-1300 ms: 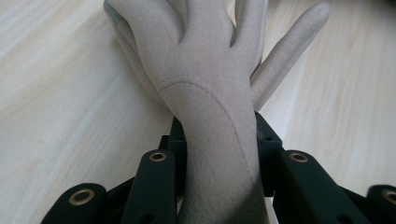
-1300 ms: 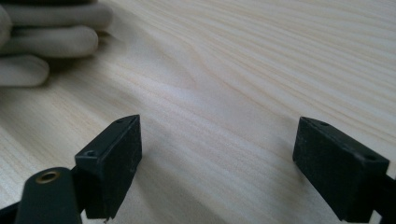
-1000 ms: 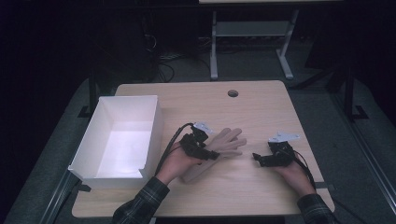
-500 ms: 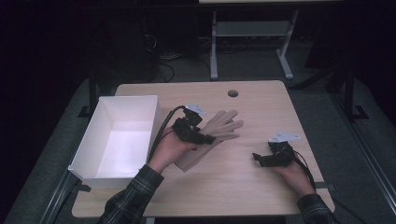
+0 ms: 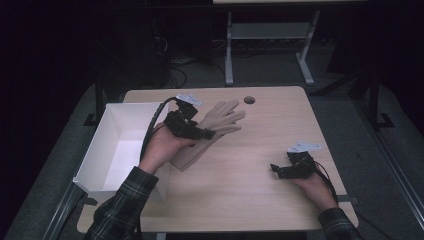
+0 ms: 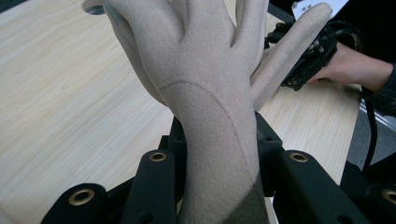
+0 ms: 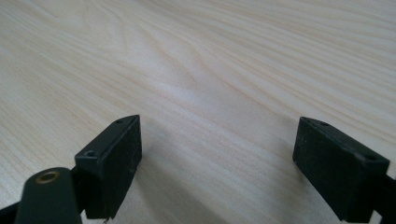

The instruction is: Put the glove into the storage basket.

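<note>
Grasp and lift are judged done: the beige glove is clamped by the left gripper and carried clear of the counter, tilted, fingers pointing up and away toward the far edge, cuff hanging down past the left hand. Placement is judged outstanding: the white box at the counter's left edge is seen with nothing in it, and the glove is held just beside its right wall, not over the opening. Transfer over the box and release are taken to be what is left. In the left gripper view the glove is seen pinched at the wrist section, between palm and cuff; the jaws are pressed onto it from both sides, fabric filling the gap between them, palm and fingers fanning out above the jaws, cuff running down out of the bottom of the picture. Grip looks centred and firm, no slack noted at the pads. The right gripper is parked low on the counter near the right edge, well apart from the glove; in the right gripper view its jaws are seen spread wide with bare wood between them, nothing pinched. The small dark round inlay near the far edge is not involved.
</note>
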{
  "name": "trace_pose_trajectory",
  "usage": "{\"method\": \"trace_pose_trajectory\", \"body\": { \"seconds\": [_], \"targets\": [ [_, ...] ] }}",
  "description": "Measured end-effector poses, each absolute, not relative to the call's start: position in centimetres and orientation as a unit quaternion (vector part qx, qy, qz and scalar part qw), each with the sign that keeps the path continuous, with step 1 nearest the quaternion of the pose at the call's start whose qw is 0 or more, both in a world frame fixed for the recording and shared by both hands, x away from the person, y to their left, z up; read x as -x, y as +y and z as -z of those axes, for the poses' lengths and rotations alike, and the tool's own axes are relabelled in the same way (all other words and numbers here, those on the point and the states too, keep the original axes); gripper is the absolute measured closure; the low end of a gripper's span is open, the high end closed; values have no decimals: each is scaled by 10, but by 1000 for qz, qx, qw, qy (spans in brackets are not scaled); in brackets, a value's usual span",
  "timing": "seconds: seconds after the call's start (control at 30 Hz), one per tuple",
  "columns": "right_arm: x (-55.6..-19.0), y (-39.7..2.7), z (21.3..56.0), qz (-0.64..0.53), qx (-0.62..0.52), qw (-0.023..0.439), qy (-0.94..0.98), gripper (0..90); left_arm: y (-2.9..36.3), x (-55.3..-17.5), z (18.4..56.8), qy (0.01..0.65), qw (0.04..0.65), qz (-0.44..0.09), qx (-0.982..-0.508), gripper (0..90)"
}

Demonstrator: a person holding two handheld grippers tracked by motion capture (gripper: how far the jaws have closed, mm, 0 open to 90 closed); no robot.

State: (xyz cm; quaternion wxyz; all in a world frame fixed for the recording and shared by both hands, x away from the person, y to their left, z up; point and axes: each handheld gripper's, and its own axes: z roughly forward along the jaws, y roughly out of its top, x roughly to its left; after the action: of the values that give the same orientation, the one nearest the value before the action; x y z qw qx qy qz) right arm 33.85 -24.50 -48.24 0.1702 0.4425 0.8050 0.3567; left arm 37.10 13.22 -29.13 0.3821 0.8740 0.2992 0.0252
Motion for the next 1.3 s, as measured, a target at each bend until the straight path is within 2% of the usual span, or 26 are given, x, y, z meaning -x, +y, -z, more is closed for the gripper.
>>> {"method": "trace_pose_trajectory", "body": {
  "seconds": [0.43, 0.9, 1.3],
  "targets": [
    [-339, -245, 482, -357, -442, 170, 805, 152, 196, -370, 278, 350, 392, -58, -849, 675],
    [-339, -245, 482, -357, -443, 170, 805, 152, 267, -366, 285, 415, 386, -89, -819, 675],
    [-338, -245, 482, -356, -443, 171, 805, 152, 309, -368, 322, 471, 352, -106, -802, 675]
  ]
}}
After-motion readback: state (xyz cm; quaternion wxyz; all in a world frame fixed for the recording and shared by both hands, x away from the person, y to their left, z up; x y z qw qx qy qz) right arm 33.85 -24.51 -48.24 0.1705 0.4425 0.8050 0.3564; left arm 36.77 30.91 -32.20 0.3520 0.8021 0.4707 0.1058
